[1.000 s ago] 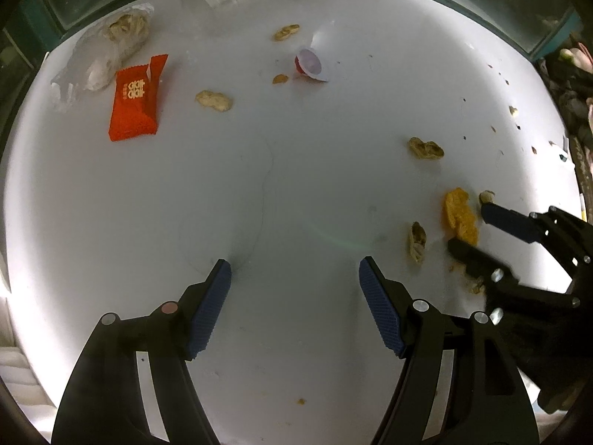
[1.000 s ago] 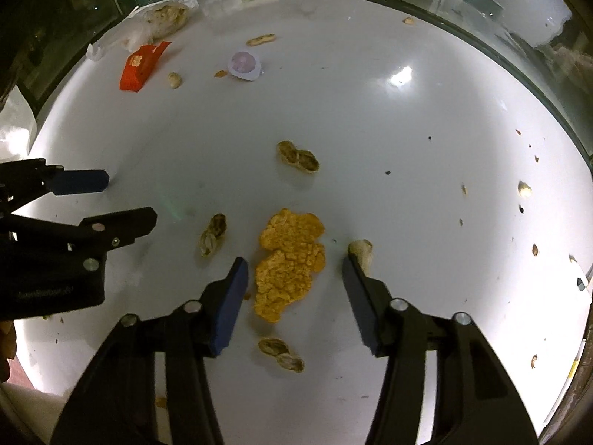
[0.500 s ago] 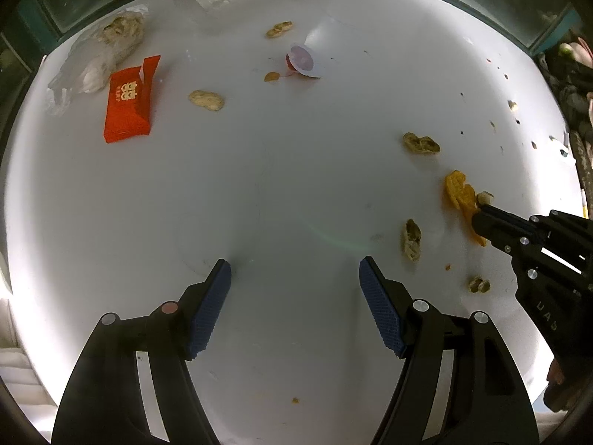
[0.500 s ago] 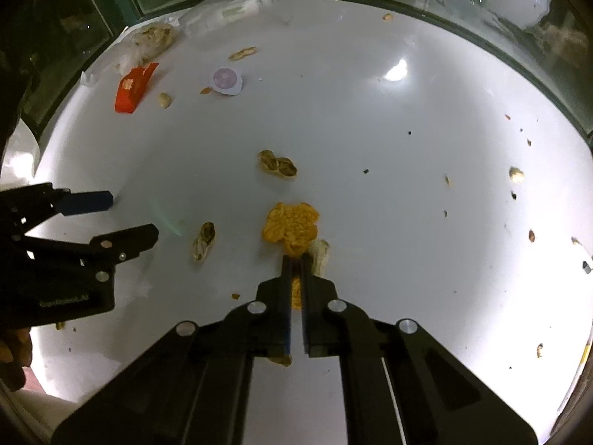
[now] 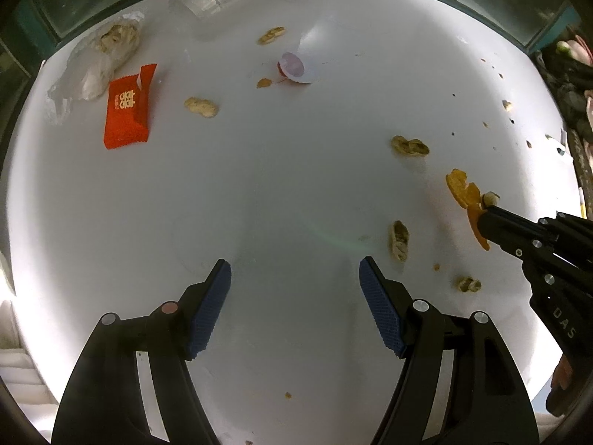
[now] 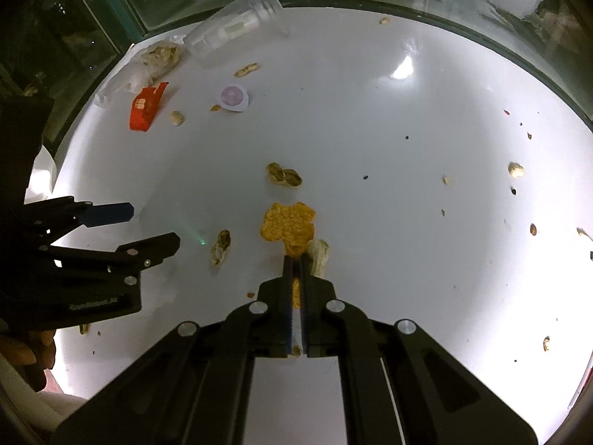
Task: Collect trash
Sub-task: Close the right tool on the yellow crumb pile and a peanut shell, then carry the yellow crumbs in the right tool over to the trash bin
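My right gripper [image 6: 295,259] is shut on a piece of orange peel [image 6: 289,226] and holds it just above the white table; the peel also shows in the left wrist view [image 5: 463,193], pinched by the right gripper [image 5: 483,215]. My left gripper [image 5: 294,282] is open and empty over bare table; it also shows at the left of the right wrist view [image 6: 148,226]. Peanut shells [image 5: 398,241] [image 6: 283,176] lie scattered near the peel. A red wrapper [image 5: 128,109], a small lid [image 5: 294,66] and a clear plastic cup [image 6: 237,29] lie at the far side.
A crumpled clear bag with shells [image 5: 103,55] lies at the far left by the table [image 5: 296,170] edge. Small crumbs and shell bits [image 6: 515,170] dot the right side. Dark glass panes run behind the table.
My right gripper closed on the orange peel and has lifted it slightly off the table. My left gripper stayed open and drifted a little toward the far side.
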A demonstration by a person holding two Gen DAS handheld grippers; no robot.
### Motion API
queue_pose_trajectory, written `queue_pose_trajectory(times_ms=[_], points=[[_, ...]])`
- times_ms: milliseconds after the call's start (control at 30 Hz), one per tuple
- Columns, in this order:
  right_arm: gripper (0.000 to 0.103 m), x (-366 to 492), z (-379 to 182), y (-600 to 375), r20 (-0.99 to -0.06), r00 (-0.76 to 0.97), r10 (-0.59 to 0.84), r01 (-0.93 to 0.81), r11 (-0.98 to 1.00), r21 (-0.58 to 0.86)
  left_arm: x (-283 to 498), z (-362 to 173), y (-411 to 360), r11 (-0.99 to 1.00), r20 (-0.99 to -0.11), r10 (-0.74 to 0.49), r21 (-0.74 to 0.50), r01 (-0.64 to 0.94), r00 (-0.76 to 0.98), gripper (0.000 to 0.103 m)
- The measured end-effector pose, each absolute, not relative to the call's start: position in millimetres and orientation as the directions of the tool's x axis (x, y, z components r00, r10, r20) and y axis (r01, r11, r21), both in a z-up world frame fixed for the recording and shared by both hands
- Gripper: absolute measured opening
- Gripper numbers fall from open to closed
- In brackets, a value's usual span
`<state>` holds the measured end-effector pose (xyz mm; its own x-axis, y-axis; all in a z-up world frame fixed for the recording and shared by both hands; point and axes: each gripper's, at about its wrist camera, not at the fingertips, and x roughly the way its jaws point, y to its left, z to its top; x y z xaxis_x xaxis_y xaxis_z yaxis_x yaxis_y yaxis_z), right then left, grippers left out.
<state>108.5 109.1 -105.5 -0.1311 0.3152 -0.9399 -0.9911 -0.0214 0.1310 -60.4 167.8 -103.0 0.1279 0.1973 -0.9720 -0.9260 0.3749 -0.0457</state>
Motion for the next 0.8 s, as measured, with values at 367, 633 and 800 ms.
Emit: queue_pose_trajectory(times_ms=[367,633,800], points=[[0.005,103,-82,90,-0.928,-0.179,0.327,-0.984,-0.055,0.170,-54,-74,146,0.408,-0.965,0.219,-0.040,-0.912,0.141,0.069],[0.005,102,-60,64,-0.916,-0.181,0.359,-0.983,-0.060,0.171,-46,-48,119,0.441,-0.959,0.226,-0.058,-0.896,0.173,0.069],[0.005,108,-42,45,-0.905,-0.180,0.384,-0.984,-0.059,0.171,-45,-31,104,0.462,-0.952,0.234,-0.071,-0.884,0.199,0.069]])
